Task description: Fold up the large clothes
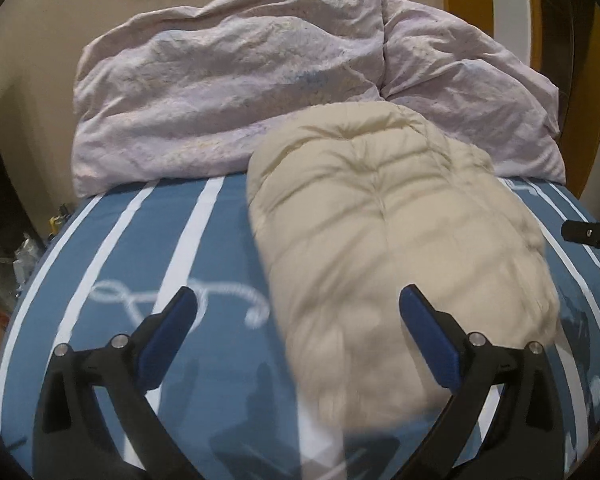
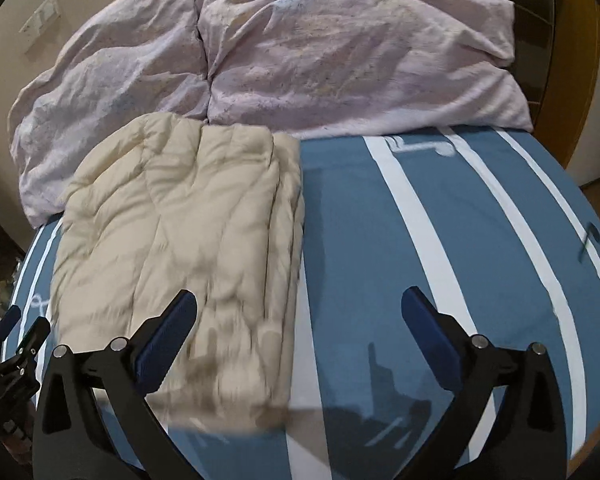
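Both grippers, left gripper (image 1: 298, 310) and right gripper (image 2: 300, 310), gape wide, holding nothing; the folded cream jacket (image 1: 388, 232) lies between their 2 pairs of fingers.

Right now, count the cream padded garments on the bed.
1: the cream padded garment lies folded on the striped bedsheet, before the pink duvet. Others may be hidden.

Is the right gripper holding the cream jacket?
No. The right gripper is open, holding nothing above the cream jacket.
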